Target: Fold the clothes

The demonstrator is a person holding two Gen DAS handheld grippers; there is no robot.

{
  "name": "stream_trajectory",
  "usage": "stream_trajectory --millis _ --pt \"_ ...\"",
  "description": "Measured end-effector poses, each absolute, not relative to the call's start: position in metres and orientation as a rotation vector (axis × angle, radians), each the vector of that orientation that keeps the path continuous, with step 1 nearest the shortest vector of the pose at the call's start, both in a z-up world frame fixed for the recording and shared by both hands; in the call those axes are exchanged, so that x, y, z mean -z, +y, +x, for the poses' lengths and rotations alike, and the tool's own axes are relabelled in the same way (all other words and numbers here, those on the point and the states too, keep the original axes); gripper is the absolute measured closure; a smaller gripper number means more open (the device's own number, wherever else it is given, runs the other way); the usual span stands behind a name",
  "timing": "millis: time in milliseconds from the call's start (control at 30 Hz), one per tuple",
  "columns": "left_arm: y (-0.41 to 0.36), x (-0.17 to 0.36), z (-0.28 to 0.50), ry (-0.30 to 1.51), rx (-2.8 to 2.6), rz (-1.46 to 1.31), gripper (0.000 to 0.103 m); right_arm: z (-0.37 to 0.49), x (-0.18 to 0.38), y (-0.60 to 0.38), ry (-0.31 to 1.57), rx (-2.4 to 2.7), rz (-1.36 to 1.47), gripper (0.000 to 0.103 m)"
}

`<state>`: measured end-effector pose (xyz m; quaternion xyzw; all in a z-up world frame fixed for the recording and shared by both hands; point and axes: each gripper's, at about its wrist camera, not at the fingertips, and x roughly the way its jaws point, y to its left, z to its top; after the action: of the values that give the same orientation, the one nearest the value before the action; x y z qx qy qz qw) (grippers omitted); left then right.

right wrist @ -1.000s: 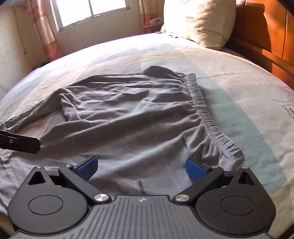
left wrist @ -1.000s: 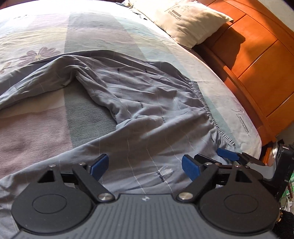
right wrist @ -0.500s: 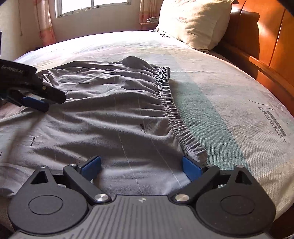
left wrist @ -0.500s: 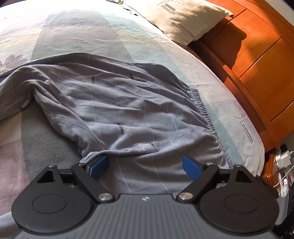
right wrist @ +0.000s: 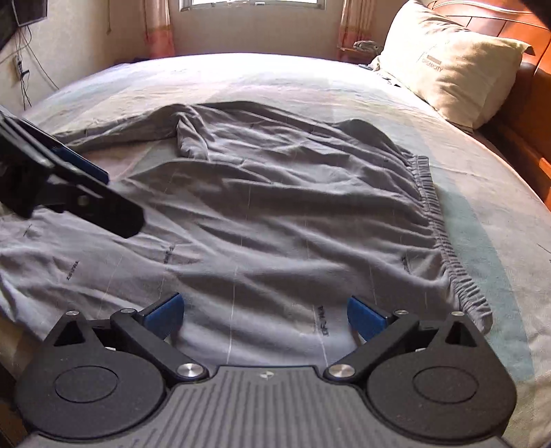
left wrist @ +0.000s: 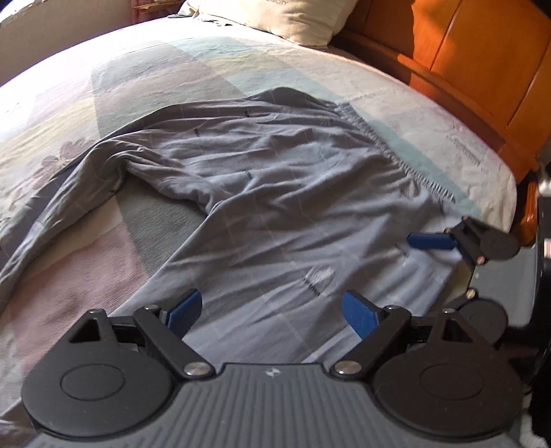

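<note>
Trousers (left wrist: 275, 206), grey, elastic-waisted: spread flat on the bed (left wrist: 144, 69), beneath and ahead of both your jaws. Your left gripper (left wrist: 272, 310) and right gripper (right wrist: 265, 310) stand wide open, gripping nothing. Pillow (right wrist: 447, 65) lies far beyond, right.

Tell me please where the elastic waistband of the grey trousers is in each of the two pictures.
Left wrist view: the waistband runs down the right side of the trousers, toward the right gripper.
Right wrist view: the waistband runs down the right side, right of centre.
Shared landmark: the cream pillow, by the headboard.
</note>
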<state>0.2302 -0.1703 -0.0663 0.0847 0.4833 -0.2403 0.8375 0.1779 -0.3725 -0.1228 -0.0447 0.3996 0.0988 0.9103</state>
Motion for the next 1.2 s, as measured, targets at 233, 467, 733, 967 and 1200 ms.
stream_trajectory --millis 233,467,733,967,1200 --pt "-0.139 0.102 0.188 1.101 0.478 0.118 0.014 0.15 0.124 -0.389 0.841 -0.148 -0.064 0.0" --pt "-0.132 0.09 0.157 1.089 0.512 0.124 0.009 0.154 0.126 -0.387 0.84 -0.099 -0.044 0.0" --pt "-0.083 0.097 0.153 1.175 0.411 -0.049 0.009 0.154 0.126 -0.387 0.835 -0.087 -0.039 0.0" --pt "-0.078 0.086 0.153 1.156 0.425 -0.063 0.009 0.154 0.127 -0.384 0.827 -0.054 -0.027 0.0" --pt "-0.075 0.094 0.142 1.214 0.426 -0.15 0.006 0.154 0.127 -0.383 0.828 -0.051 -0.027 0.0"
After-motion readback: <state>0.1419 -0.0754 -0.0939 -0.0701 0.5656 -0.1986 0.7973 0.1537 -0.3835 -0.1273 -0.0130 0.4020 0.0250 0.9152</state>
